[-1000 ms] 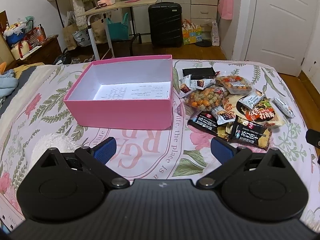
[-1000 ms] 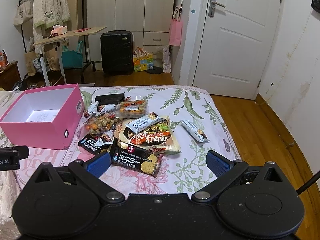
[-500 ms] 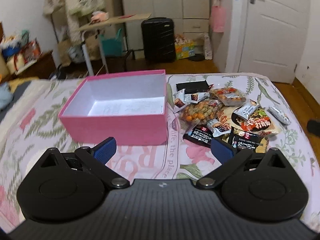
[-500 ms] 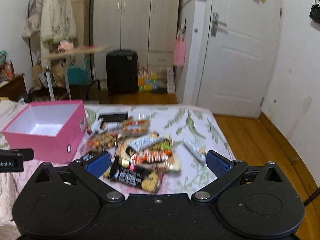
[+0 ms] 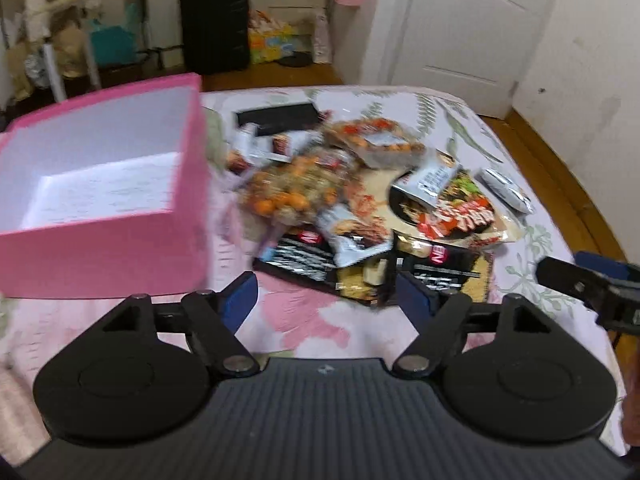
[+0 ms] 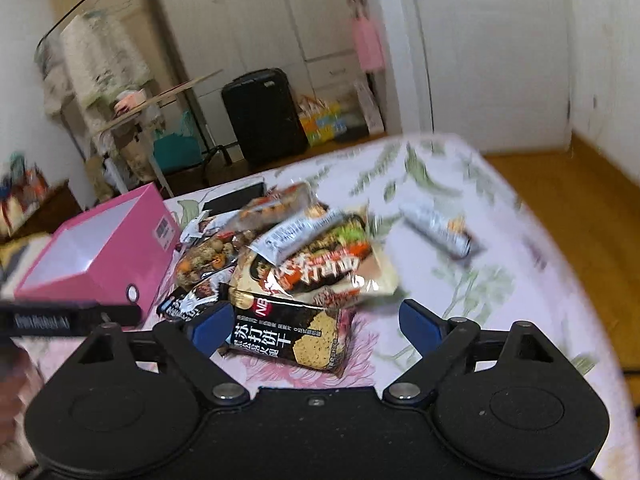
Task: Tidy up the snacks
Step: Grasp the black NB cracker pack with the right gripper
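The left hand-held gripper (image 5: 326, 294) gapes wide, empty, at lower centre; likewise the right hand-held gripper (image 6: 316, 322), whose left finger hides a corner of the black cracker packet (image 6: 290, 338). Beyond, blurred snacks (image 5: 360, 196) heap on the bed (image 5: 308, 324), right of the pink box (image 5: 100, 208), cut off at frame left.

Left gripper (image 5: 326, 294) with jaws spread wide, holding nothing. Right gripper (image 6: 316, 322) also with jaws wide apart, nothing clamped between them. Both held side by side, close together.
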Tool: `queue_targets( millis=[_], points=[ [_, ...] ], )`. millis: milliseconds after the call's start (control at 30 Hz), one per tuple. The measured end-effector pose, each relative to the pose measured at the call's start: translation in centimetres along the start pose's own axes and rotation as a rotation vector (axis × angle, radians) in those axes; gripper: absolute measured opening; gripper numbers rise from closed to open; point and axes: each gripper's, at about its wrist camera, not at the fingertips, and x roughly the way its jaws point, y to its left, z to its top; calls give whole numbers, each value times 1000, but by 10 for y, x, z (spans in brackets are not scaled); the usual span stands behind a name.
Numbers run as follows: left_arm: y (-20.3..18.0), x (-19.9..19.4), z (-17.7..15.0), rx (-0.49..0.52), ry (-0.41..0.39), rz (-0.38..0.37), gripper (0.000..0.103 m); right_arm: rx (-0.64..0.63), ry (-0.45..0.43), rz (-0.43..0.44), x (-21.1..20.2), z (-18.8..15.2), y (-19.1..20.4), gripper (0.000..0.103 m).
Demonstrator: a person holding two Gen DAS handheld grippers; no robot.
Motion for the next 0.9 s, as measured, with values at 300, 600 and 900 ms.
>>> queue_targets(
  millis=[300, 600, 900],
  points=[
    [-40, 49, -14, 146, -38, -84, 61, 195, 122, 78, 55, -9, -29, 86],
    [-39, 76, -15, 67, 41, -210, 56, 286, 194, 80, 83, -17, -41, 62],
    [-39, 68, -22, 56, 72, -212, 46, 261, 229, 93, 79, -17, -34, 46]
  ],
)
